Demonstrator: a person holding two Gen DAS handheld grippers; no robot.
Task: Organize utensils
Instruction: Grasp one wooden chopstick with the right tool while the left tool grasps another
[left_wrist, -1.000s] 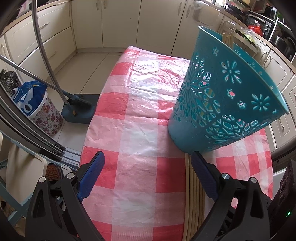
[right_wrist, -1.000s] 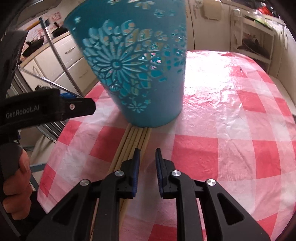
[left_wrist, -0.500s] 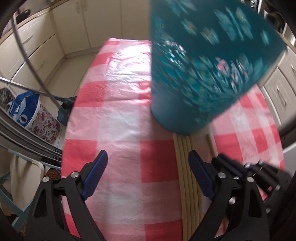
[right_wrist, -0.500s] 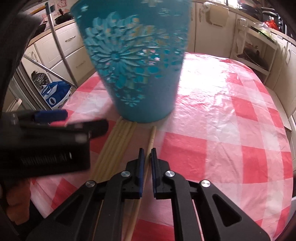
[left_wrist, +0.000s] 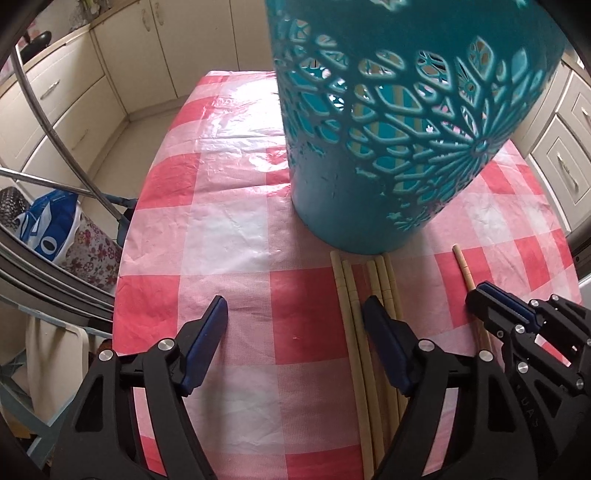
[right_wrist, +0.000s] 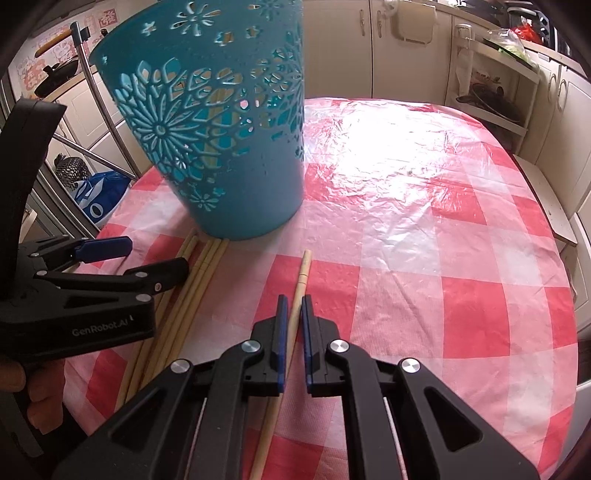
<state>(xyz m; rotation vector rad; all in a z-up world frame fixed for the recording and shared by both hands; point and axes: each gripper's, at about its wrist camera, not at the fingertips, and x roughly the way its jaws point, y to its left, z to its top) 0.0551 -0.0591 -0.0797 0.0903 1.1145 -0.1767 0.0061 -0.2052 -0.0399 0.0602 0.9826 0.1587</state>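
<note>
A teal cut-out basket (left_wrist: 399, 122) stands on the red-checked tablecloth (left_wrist: 229, 229); it also shows in the right wrist view (right_wrist: 229, 147) with chopsticks inside. Several wooden chopsticks (left_wrist: 354, 306) lie bundled in front of it. My left gripper (left_wrist: 295, 325) is open, its right finger over the bundle. My right gripper (right_wrist: 293, 314) is shut on a single chopstick (right_wrist: 301, 277) that lies apart from the bundle; this gripper also shows in the left wrist view (left_wrist: 491, 299).
The bundle (right_wrist: 192, 280) lies left of the right gripper, with the left gripper (right_wrist: 122, 266) above it. Cabinets (left_wrist: 74, 92) ring the table. A metal rack (left_wrist: 55, 122) and a floral bag (left_wrist: 55, 232) stand left of the table edge.
The right gripper has drawn one chopstick away to the right of the bundle. The left gripper has moved closer to the basket, over the bundle.
</note>
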